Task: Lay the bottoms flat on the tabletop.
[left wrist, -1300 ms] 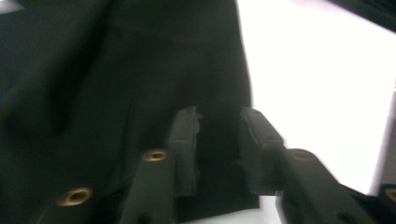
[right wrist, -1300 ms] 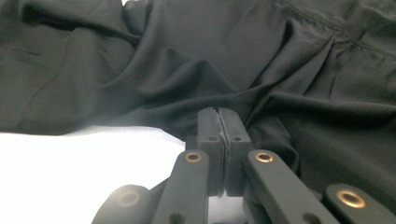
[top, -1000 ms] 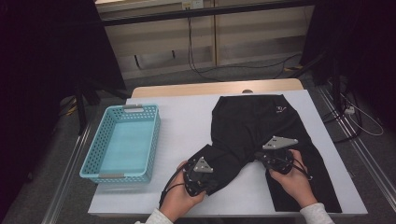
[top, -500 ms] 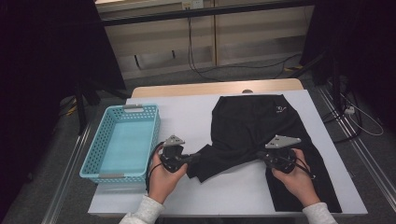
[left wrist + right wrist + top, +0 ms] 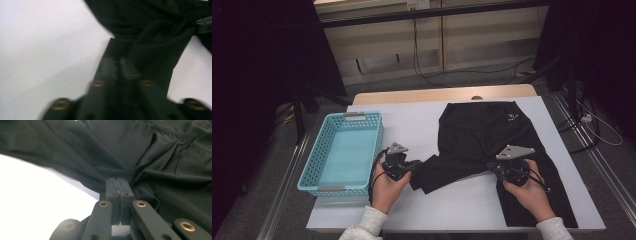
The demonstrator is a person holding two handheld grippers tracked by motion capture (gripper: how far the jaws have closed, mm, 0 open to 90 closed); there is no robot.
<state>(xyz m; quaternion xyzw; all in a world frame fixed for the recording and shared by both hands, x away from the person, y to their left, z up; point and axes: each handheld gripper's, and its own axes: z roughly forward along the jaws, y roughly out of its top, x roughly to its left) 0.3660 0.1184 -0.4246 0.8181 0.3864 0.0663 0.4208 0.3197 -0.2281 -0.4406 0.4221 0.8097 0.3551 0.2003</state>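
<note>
Two grippers are working on a pair of black shorts point(image 5: 492, 145) spread over the right half of the white table point(image 5: 422, 125). Waistband is at the far edge with a tiny light logo near it, and one leg has been dragged out toward the left so it lies stretched across the middle of the table.

Left gripper point(image 5: 414, 165) sits at the end of that stretched leg, just beside the blue basket point(image 5: 343, 152). Its jaws have just been opening a bit; in the left gripper view point(image 5: 117, 66) they stand narrowly apart with the leg's hem right at the tips, but it's blurry and I can't tell if the fabric is actually between them.

Right gripper point(image 5: 494, 170) is down at the crotch area, jaws pinched tight on a fold of the shorts, which the right gripper view point(image 5: 117, 186) shows really clearly, with cloth bunched up around the tips.

Basket stands at the left edge of the table, well apart from the shorts' main body.
</note>
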